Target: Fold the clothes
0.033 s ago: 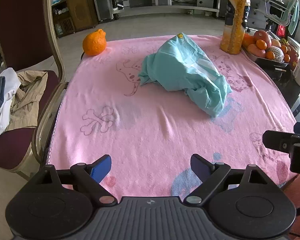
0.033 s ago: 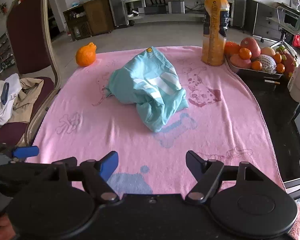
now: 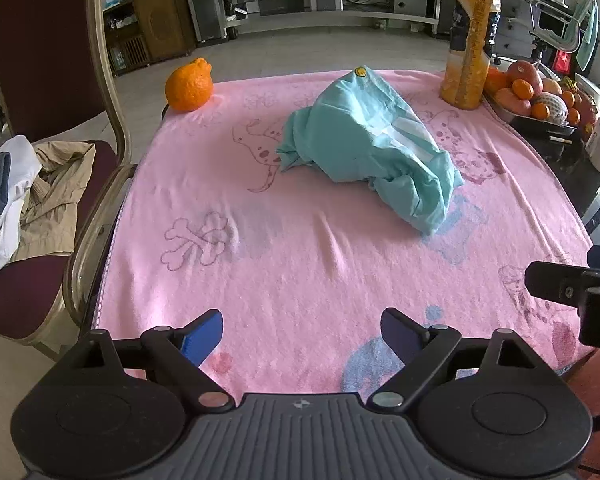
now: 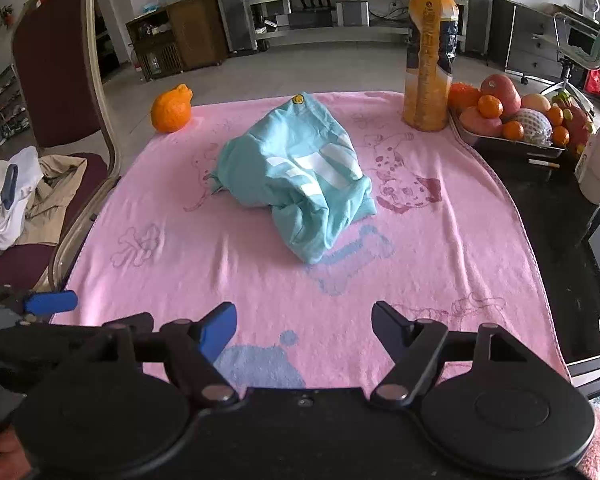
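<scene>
A crumpled teal garment (image 3: 372,148) with white stripes lies in a heap on the pink towel (image 3: 300,264) that covers the table; it also shows in the right wrist view (image 4: 296,180). My left gripper (image 3: 302,334) is open and empty over the towel's near edge, well short of the garment. My right gripper (image 4: 304,328) is open and empty, also at the near edge. Part of the right gripper (image 3: 572,288) shows at the right of the left wrist view, and the left gripper's blue fingertip (image 4: 50,302) at the left of the right wrist view.
An orange fruit (image 3: 189,86) sits at the towel's far left corner. A juice bottle (image 4: 430,56) and a fruit tray (image 4: 512,120) stand at the far right. A chair (image 3: 40,120) with a pile of clothes (image 3: 24,196) stands left of the table.
</scene>
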`<control>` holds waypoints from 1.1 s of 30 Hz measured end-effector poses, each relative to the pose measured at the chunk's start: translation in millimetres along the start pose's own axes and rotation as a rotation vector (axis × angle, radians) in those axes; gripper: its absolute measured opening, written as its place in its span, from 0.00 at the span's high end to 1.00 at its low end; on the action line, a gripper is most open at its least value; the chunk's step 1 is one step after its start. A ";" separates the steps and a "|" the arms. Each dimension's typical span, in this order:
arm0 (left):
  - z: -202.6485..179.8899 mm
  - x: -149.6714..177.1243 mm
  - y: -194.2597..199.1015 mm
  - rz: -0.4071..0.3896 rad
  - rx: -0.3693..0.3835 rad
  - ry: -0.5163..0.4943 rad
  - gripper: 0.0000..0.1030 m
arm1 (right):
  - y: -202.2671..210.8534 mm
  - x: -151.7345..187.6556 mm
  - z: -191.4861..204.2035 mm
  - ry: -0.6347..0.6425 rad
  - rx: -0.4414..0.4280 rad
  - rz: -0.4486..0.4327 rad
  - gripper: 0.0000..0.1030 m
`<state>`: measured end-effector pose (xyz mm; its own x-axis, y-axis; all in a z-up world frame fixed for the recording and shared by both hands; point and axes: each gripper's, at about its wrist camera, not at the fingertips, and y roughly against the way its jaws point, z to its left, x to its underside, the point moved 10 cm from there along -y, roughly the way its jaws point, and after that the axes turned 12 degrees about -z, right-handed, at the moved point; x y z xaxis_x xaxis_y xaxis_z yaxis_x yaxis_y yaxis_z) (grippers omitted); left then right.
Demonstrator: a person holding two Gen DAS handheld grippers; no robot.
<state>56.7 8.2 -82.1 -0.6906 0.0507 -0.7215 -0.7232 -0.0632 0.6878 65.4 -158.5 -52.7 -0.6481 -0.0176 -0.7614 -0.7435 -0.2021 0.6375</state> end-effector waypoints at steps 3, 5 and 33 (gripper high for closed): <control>0.6 -0.1 -1.5 0.008 -0.004 0.000 0.15 | -1.2 0.5 3.6 -0.006 -0.010 0.001 0.27; -3.9 -0.8 -2.9 0.008 -0.003 -0.007 0.15 | -2.1 0.8 6.0 -0.010 -0.017 0.001 0.27; 1.4 0.9 -3.2 0.011 0.009 0.011 0.14 | -3.3 1.9 -2.9 -0.007 -0.011 0.022 0.25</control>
<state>58.4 9.9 -84.8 -0.6984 0.0394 -0.7146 -0.7156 -0.0551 0.6963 67.1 -160.7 -56.5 -0.6657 -0.0156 -0.7461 -0.7269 -0.2125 0.6530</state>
